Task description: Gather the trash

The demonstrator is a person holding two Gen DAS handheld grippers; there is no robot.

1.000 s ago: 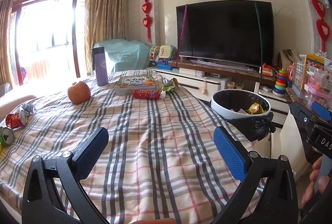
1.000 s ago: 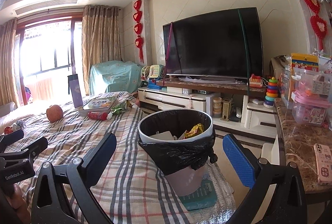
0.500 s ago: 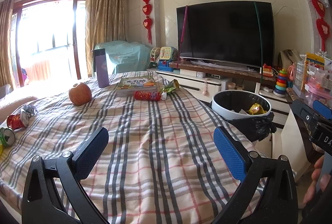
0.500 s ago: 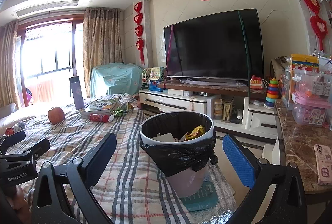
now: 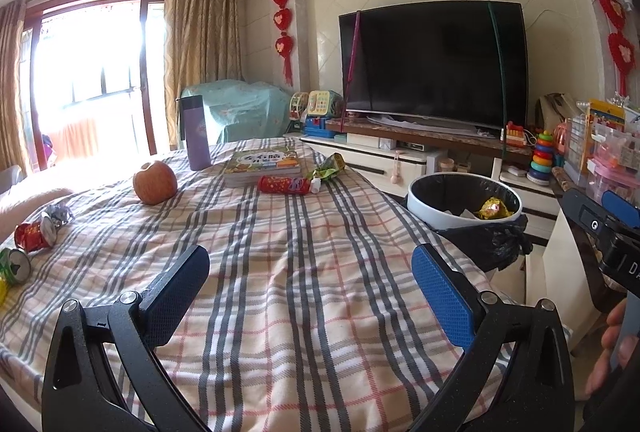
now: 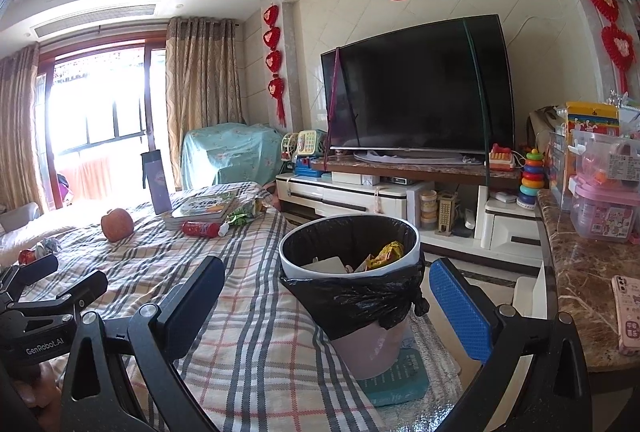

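My left gripper hangs open and empty over the plaid tablecloth. On the cloth lie a red snack tube and a green wrapper at the far side, and a red can and a green can at the left edge. My right gripper is open and empty, just in front of the black-lined trash bin, which holds a yellow wrapper and paper. The bin also shows right of the table.
An apple, a purple bottle and stacked books stand on the table's far half. A marble counter with a pink phone and plastic boxes lies to the right. A TV on a low cabinet is behind the bin.
Both views have shifted slightly: the left gripper edged a little forward over the table, the right gripper drew slightly back and up from the bin. Both stay open.
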